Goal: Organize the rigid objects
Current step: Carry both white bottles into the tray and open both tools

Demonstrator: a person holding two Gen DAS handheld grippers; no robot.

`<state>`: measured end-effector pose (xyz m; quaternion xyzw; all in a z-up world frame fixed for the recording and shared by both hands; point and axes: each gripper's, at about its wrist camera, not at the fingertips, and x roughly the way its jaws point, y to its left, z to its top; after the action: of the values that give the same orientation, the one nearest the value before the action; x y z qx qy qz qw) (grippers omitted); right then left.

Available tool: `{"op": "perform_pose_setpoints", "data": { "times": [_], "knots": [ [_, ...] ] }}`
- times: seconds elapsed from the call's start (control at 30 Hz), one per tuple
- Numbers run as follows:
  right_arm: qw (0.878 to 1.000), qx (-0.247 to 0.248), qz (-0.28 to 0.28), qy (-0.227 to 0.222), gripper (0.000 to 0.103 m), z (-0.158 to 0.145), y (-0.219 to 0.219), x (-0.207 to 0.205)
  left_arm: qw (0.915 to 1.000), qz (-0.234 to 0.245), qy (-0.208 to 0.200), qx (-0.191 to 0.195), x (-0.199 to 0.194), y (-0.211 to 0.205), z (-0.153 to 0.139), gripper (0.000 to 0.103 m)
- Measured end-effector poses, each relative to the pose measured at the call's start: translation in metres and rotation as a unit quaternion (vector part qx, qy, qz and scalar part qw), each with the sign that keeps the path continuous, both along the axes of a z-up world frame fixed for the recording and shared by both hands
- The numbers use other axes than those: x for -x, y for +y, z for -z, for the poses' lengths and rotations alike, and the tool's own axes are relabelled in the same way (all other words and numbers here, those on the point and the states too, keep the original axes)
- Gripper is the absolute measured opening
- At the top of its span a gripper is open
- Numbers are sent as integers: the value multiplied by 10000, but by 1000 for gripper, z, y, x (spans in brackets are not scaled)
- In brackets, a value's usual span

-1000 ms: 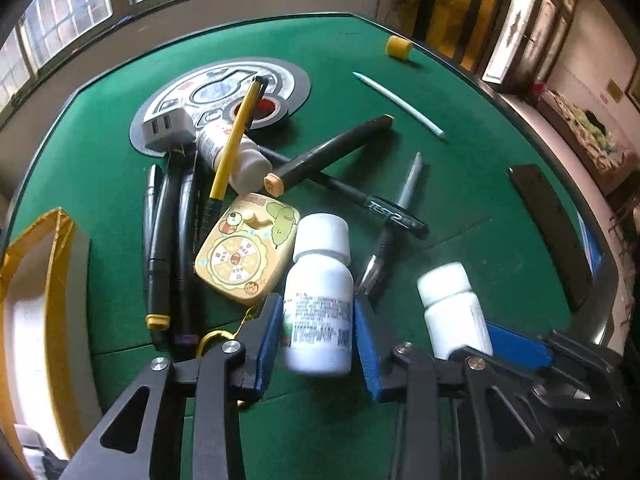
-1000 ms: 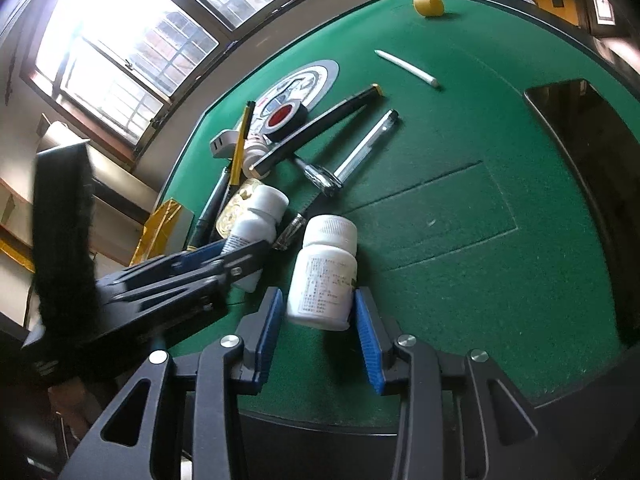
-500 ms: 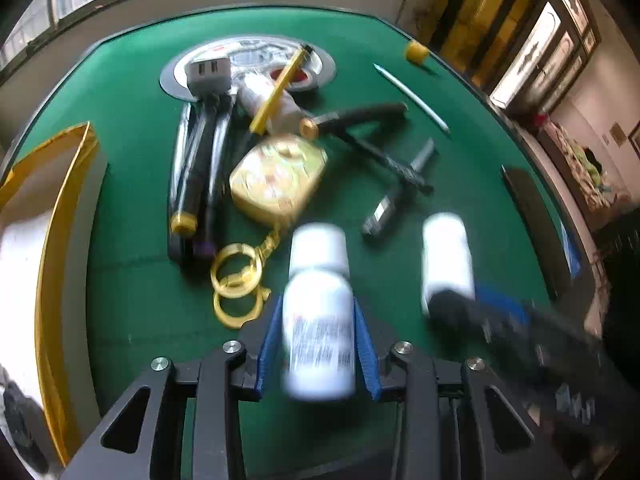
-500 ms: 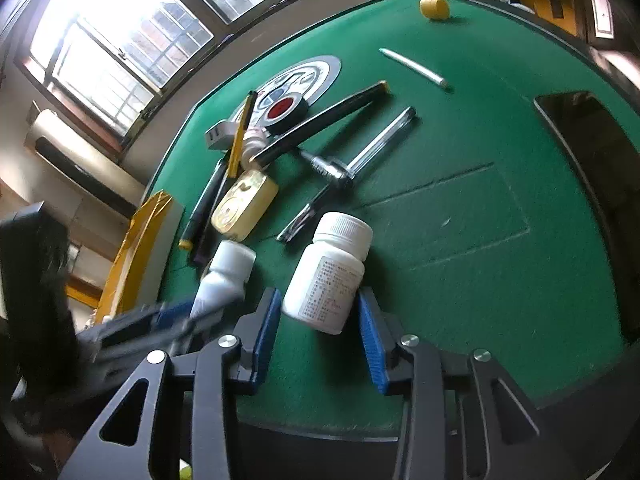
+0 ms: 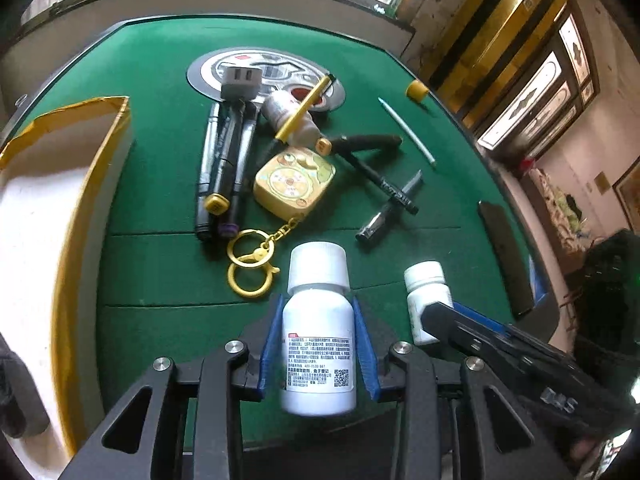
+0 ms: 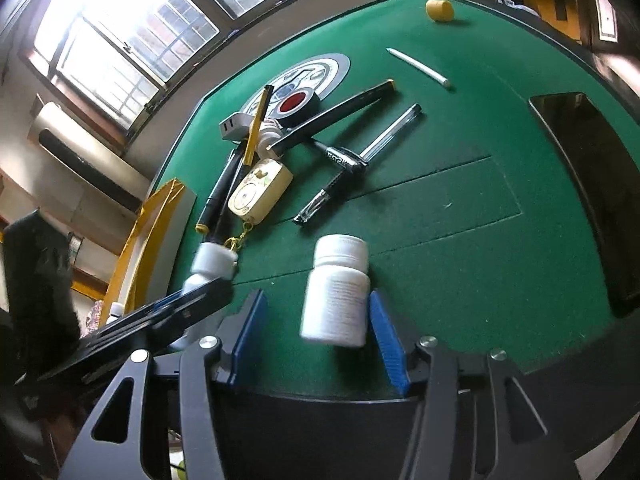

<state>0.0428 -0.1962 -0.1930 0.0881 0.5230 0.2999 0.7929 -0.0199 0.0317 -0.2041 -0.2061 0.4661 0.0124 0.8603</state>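
My left gripper [image 5: 317,320] is shut on a white labelled pill bottle [image 5: 318,332], which hangs above the green felt table [image 5: 160,272] with its cap pointing away. In the right wrist view that same bottle [image 6: 212,264] shows at the left, in the other gripper's fingers. My right gripper [image 6: 316,320] has its jaws opening. A second, plain white bottle [image 6: 338,292] sits blurred between them, close to the right pad and well clear of the left one. The left wrist view shows this second bottle [image 5: 426,300] partly behind a right finger.
A yellow-edged cardboard box [image 5: 52,200] stands at the table's left. Past the bottles lies a pile: black markers [image 5: 224,160], a yellow keychain toy [image 5: 294,182], pens, a grey charger [image 5: 241,80]. Farther off are a white stick [image 5: 406,130] and a yellow cap [image 5: 416,90].
The left gripper has carried its bottle back from the pile and rolled, uncovering the keyring. The right jaws have widened and no longer squeeze the plain bottle.
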Motion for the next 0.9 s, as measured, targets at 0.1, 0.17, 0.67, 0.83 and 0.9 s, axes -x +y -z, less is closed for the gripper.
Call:
{"op": "perform_pose_setpoints", "data": {
  "times": [0.1,0.17,0.67,0.83,0.9],
  "knots": [
    [9999,118,89,45,49,6,4,-3,9999,4,-22,151,6,2,-3,35],
    [9993,333,142,-102,34,5,5,-2,9998,-15,-42,173,10,2,-5,35],
    [9898,-632,-1101,-643,34,-58,74,52,9950,-557,-407,723,72,72,-60,35],
    [9797,-712,-1761,-634,34,-68,132,66,9888,-1267,-543,575,97,135,-74,35],
    [9758,-665,-1978,-659,34,-67,156,75,9862,-1495,-499,501,100,154,-71,35]
  ]
}}
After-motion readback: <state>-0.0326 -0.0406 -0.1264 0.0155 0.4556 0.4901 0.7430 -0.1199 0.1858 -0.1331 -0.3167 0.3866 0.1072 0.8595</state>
